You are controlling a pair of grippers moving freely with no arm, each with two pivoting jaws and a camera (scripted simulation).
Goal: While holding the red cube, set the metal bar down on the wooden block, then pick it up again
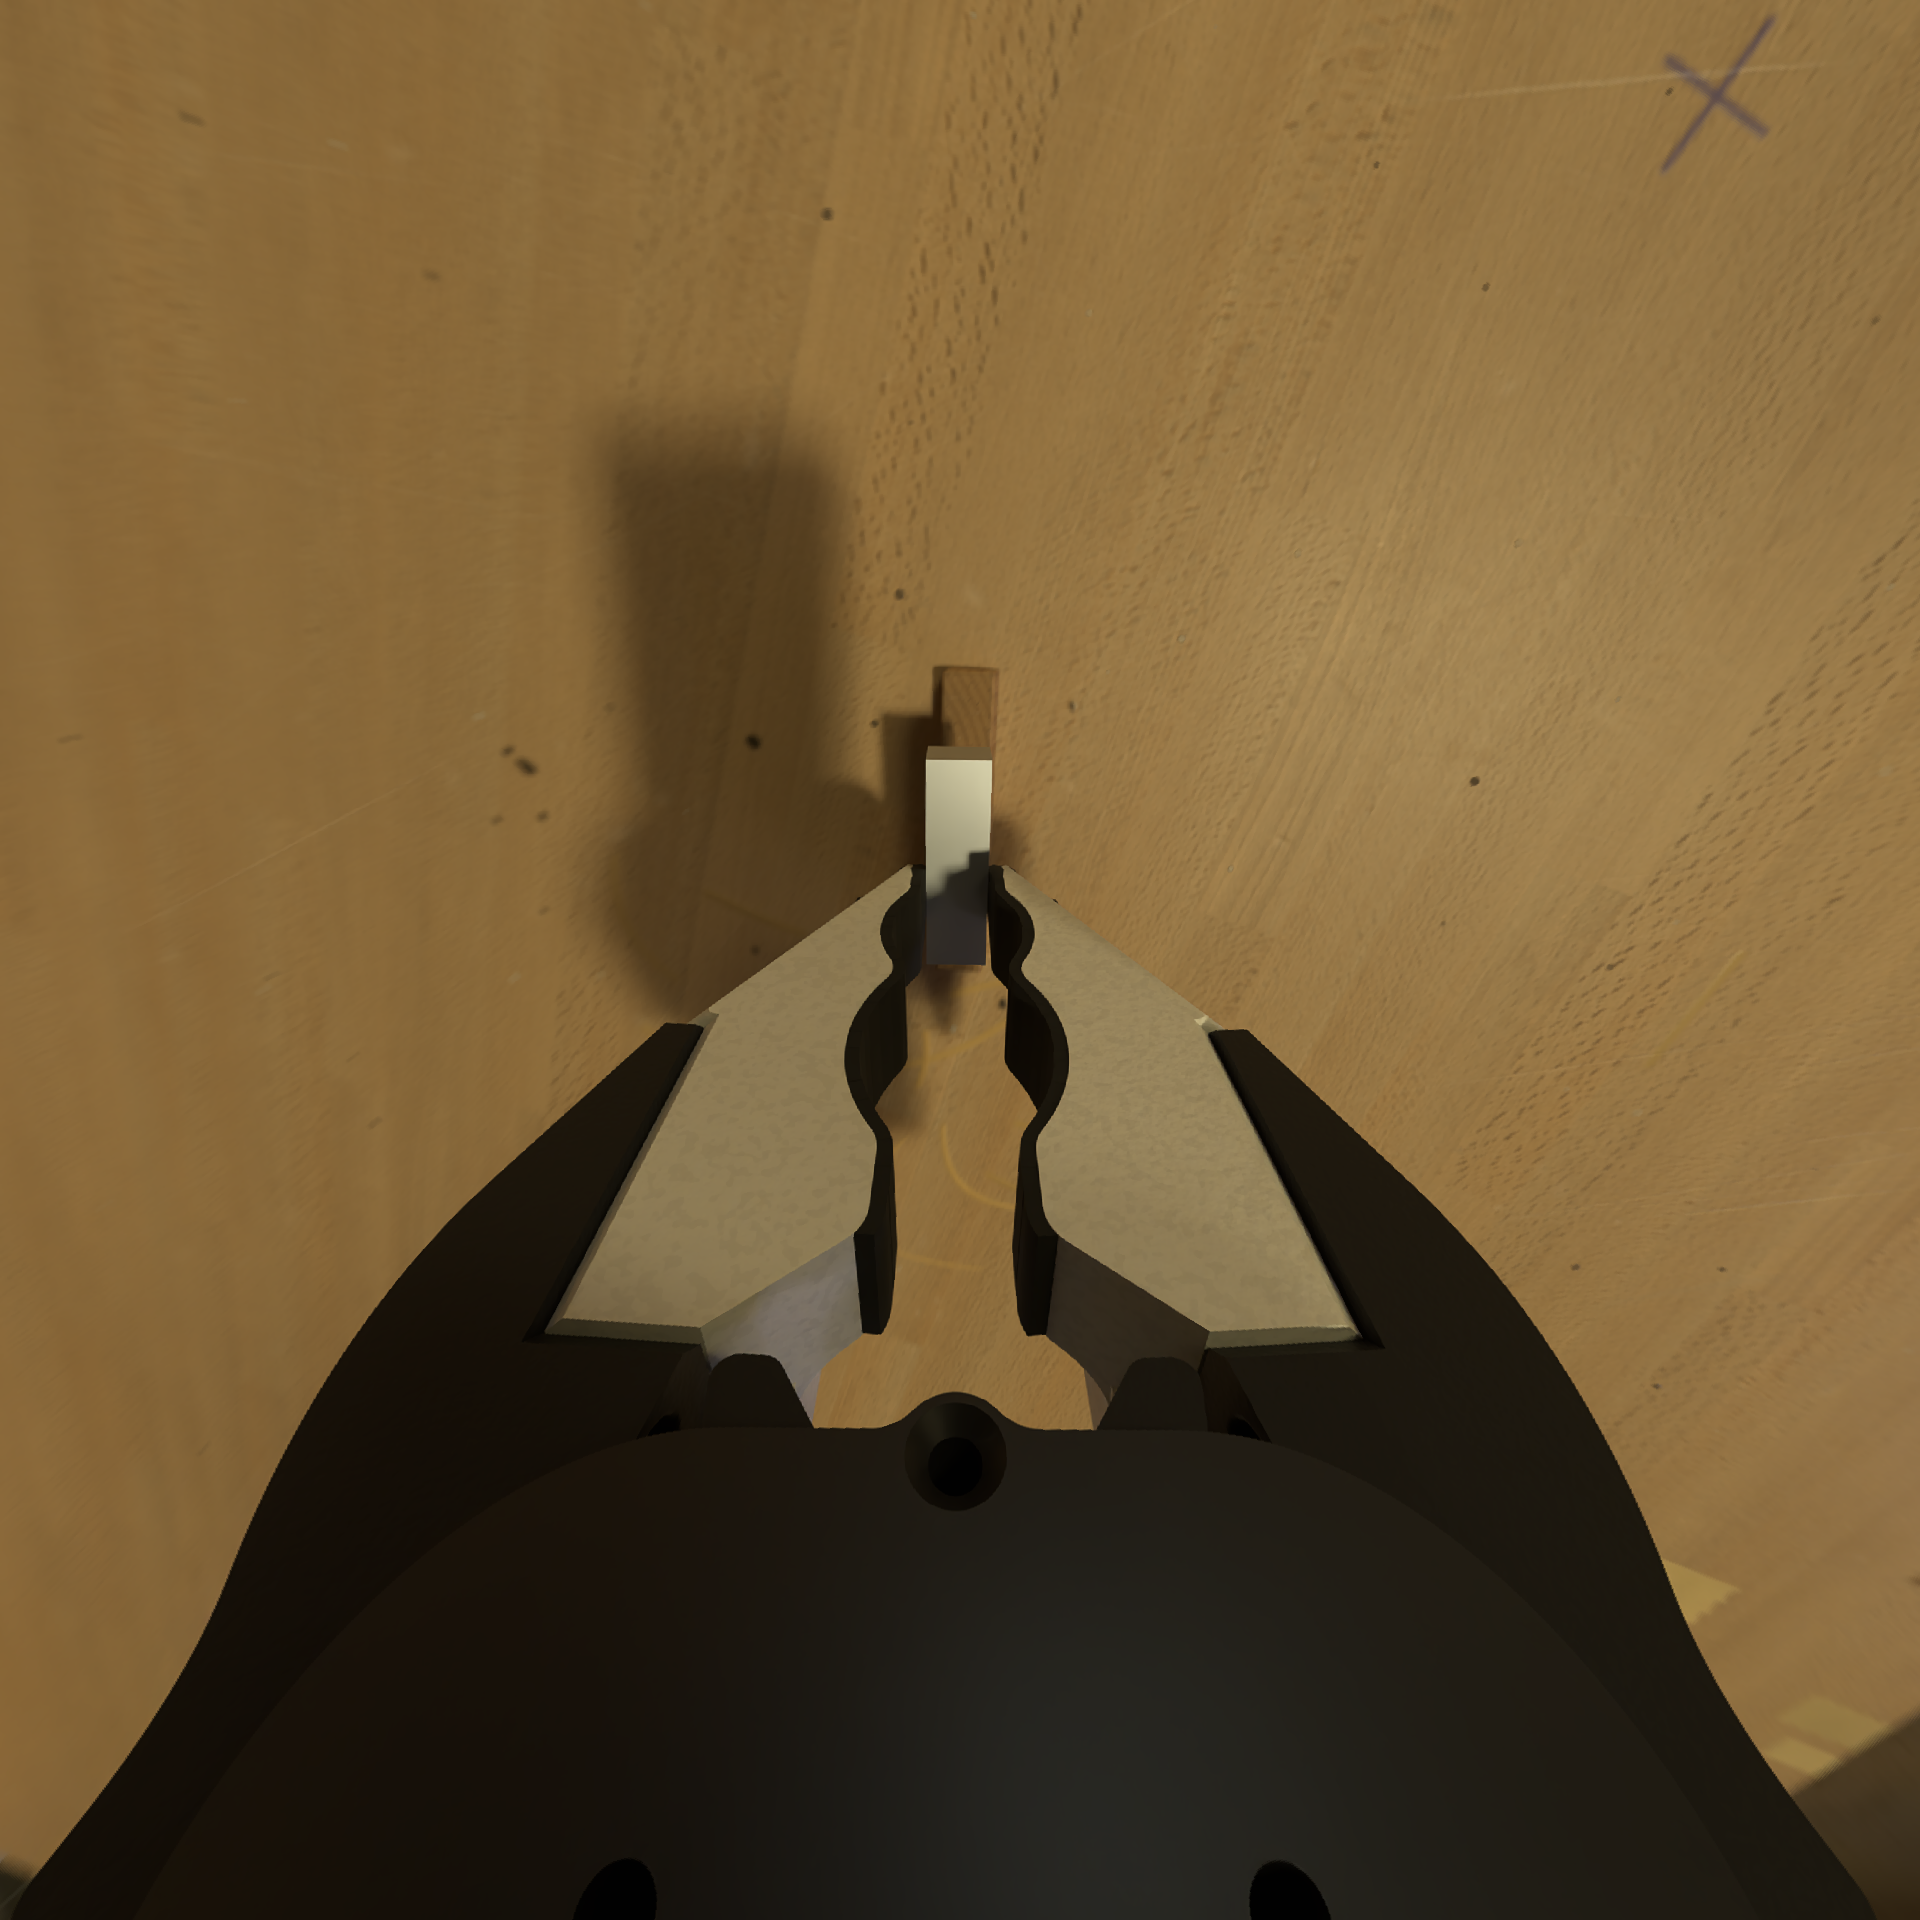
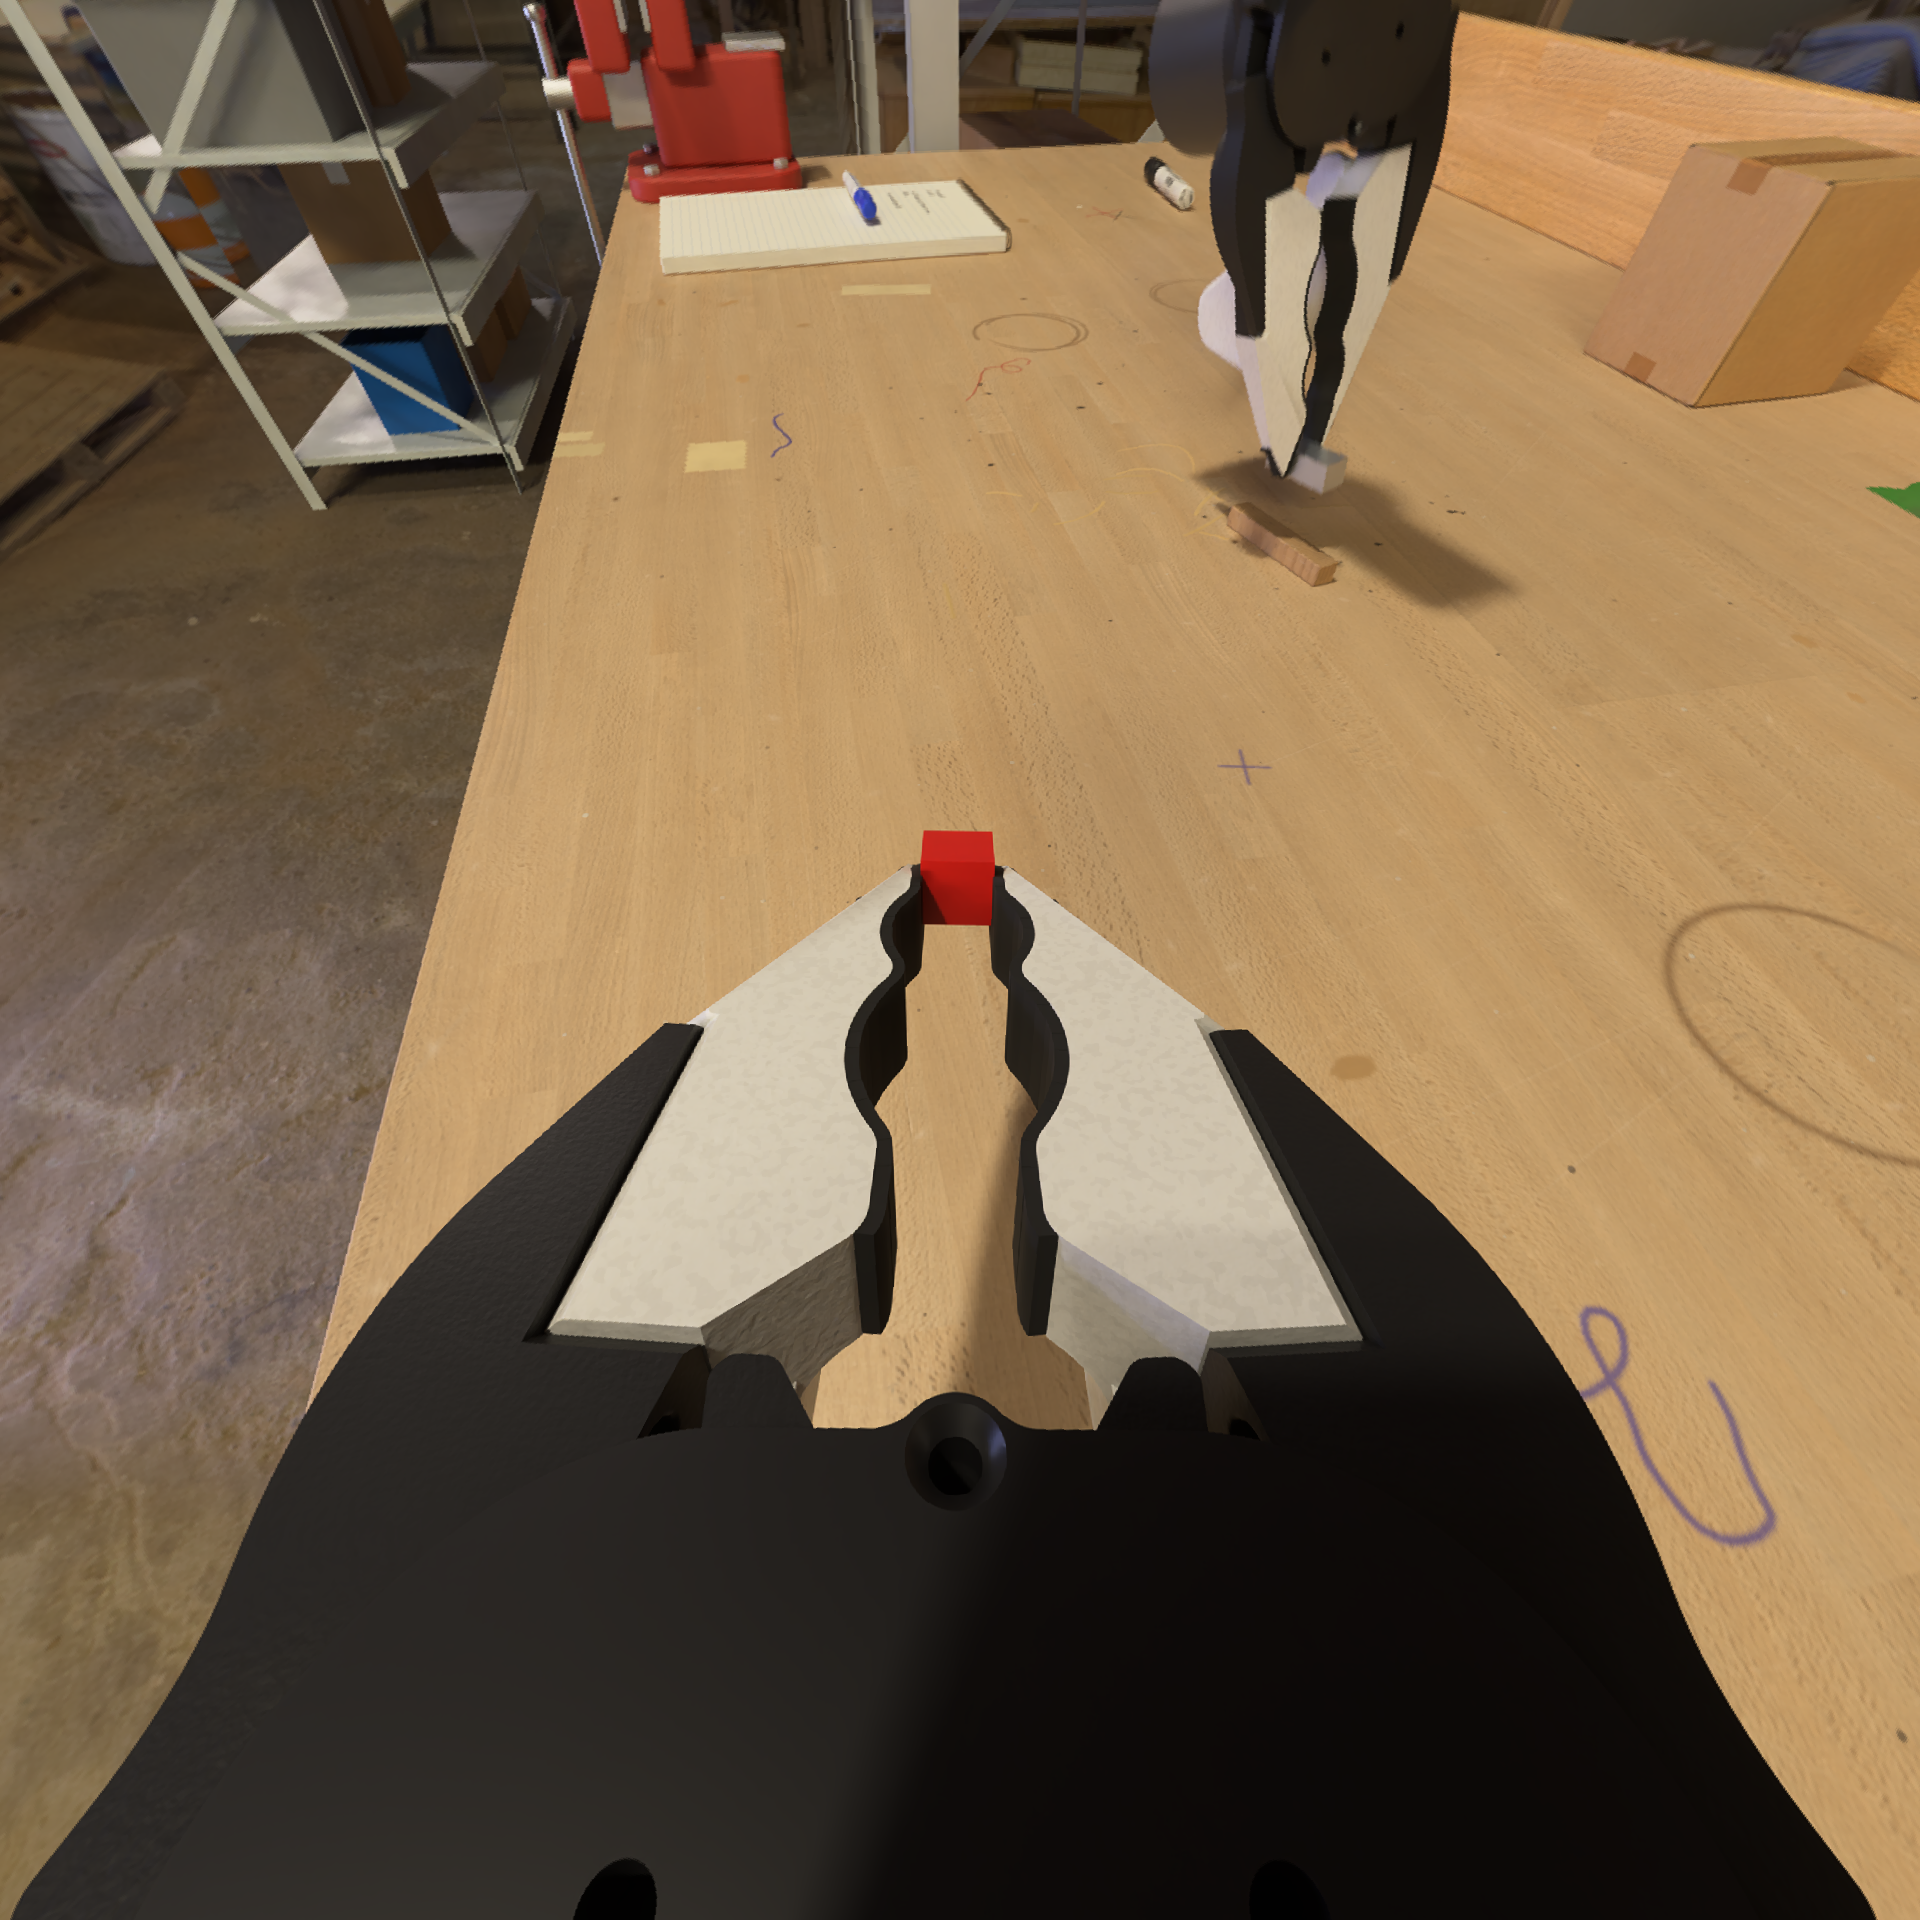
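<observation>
My left gripper [image 1: 956, 883] is shut on the pale metal bar [image 1: 958, 821], which sticks out past the fingertips and points down at the table. The end of the wooden block [image 1: 971, 709] shows just beyond the bar's tip. In the right wrist view the left gripper [image 2: 1297, 457] hangs a little above the table with the bar [image 2: 1320, 468] clear of the wooden block [image 2: 1283, 545], which lies flat just in front of it. My right gripper [image 2: 956, 883] is shut on the red cube [image 2: 957, 878] above the table's near left part.
A cardboard box [image 2: 1756, 270] stands at the far right. A notepad [image 2: 831, 223] with a blue pen, a red vise [image 2: 696, 99] and a marker [image 2: 1169, 185] sit at the far end. The table's left edge [image 2: 509, 665] drops to the floor beside a metal shelf [image 2: 312, 260].
</observation>
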